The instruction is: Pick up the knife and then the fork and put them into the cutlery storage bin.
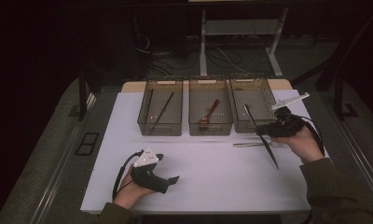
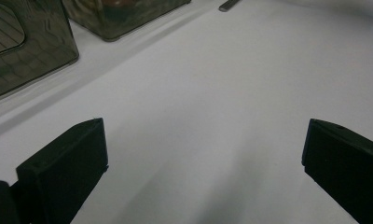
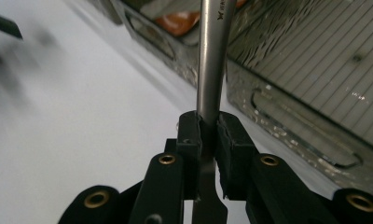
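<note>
Slippage first: long metal utensil (image 3: 212, 60) pinched near one end only by the jaws of the right gripper (image 3: 208, 126), pressed tight on a smooth, narrow shaft. In the high view, held above the surface (image 1: 212, 177), far tip over the right bin (image 1: 268, 95), near tip out toward the table edge, so plenty of unsupported length on either side of the grip. Likely to pivot or slide out under a quick wrist turn.

Next risk: far end catching the bin's front wall, or landing across the rim instead of flat inside. Could nudge the light plastic bin against the middle bin (image 1: 210, 126), home of a reddish spoon (image 1: 208, 116).

Also worth watching: second flat utensil (image 1: 252, 144) lying on the surface just under the right hand, easily swept aside by the held piece's lower tip.

Left gripper (image 1: 168, 169) resting low on the surface, well apart from all this, jaws spread wide and empty (image 2: 203, 140); no help available if the bin shifts.
</note>
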A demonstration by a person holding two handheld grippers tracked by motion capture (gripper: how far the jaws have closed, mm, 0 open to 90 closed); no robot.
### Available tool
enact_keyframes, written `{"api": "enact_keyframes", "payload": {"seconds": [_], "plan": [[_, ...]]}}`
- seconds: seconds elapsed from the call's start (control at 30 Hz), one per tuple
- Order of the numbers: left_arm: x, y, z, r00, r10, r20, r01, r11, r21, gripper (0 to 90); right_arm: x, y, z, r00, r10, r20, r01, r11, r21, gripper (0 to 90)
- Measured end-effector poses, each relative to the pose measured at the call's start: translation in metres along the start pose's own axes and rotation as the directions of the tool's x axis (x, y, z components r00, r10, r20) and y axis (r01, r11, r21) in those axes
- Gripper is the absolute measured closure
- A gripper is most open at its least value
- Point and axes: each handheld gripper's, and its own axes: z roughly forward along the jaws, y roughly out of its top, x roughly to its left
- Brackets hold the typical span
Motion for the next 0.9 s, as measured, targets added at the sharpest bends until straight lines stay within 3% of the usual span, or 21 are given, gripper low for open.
{"api": "enact_keyframes", "payload": {"seconds": [0.23,0.43,0.73,0.9], "plan": [[0.0,0.0,0.0,1.0,0.002,0.002,-0.002,1.0,0.0,0.0,-0.004,0.003,-0.009,0.9998,0.02,-0.007,-0.02,0.994,-0.108,79.3],[-0.001,0.0,0.001,1.0,0.0,0.004,0.0,1.0,0.0,0.0,-0.007,0.007,-0.014,0.9993,0.024,-0.027,-0.029,0.978,-0.208,79.3],[-0.001,0.0,0.001,1.0,0.0,0.006,0.0,1.0,-0.002,0.0,-0.013,0.018,-0.022,0.9995,0.032,-0.009,-0.033,0.956,-0.29,79.3],[-0.001,0.0,0.0,1.0,-0.001,0.004,0.001,1.0,-0.005,0.0,-0.017,0.029,-0.025,0.9996,0.023,0.018,-0.016,0.951,-0.31,79.3]]}}
